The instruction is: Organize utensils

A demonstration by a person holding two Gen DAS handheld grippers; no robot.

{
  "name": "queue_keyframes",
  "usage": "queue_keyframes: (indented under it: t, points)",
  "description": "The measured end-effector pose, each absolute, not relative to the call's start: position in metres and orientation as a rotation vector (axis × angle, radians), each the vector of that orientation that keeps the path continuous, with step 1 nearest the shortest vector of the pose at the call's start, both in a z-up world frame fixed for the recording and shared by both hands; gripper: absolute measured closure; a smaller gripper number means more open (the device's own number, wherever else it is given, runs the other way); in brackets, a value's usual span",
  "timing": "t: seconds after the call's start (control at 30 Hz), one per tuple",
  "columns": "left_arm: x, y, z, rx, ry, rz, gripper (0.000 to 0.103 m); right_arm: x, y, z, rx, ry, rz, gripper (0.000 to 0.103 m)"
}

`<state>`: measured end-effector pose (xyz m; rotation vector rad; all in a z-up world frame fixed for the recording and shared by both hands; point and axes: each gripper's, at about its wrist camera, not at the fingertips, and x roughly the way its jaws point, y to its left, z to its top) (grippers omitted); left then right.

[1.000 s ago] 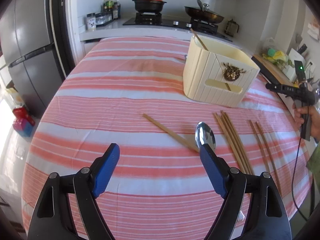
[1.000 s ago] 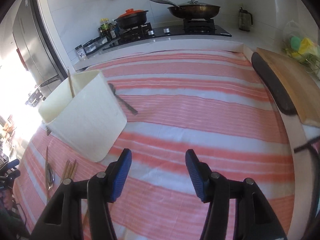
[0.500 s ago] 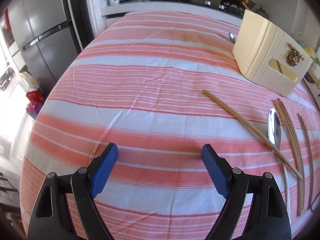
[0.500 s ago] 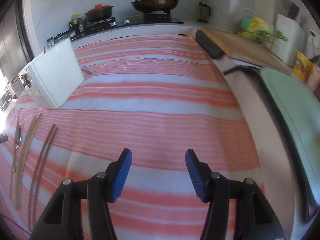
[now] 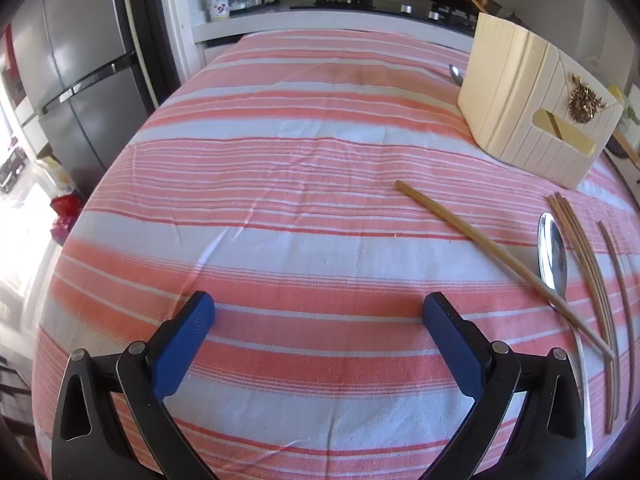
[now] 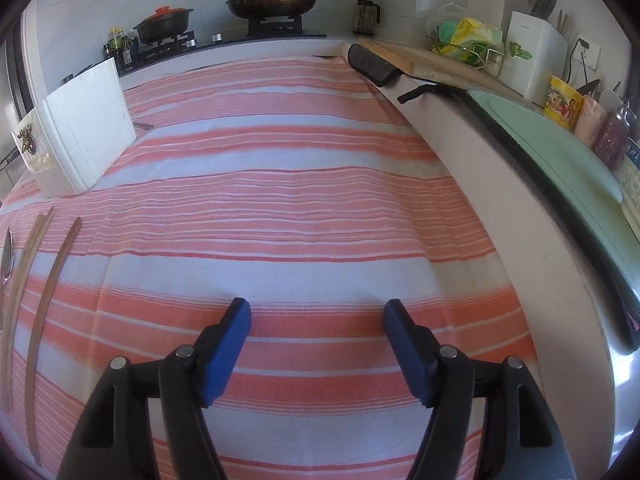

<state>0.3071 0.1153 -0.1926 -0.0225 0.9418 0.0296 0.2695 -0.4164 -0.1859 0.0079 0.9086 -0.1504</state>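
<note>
Striped cloth covers the tabletop, where thin, stiff, light chopsticks and a slippery spoon lie right of your empty, wide-open left tongs; pinch them mid-shaft.

On the striped cloth: one cream utensil holder; one metal spoon lying flat, a second spoon peeking out behind the holder; one loose chopstick lying diagonally; one tight bundle of chopsticks, apparently three; one more pair of chopsticks at the far edge; one chopstick standing inside the holder. On the stove: one frying pan, one black pot
</note>
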Motion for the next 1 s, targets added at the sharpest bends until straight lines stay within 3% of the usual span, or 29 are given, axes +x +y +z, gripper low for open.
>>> queue_keyframes:
  t: [0.53, 1.0]
  points:
    - [0.3042, 0.1166, -0.1910, -0.026, 0.943, 0.033, 0.001, 0.2665, -0.4204, -0.1874, 0.034, 0.915, -0.153, 0.022]
    - [0.3038, 0.1164, -0.1911, -0.026, 0.942, 0.033, 0.000, 0.2668, -0.4196, -0.1871, 0.035, 0.915, -0.154, 0.022]
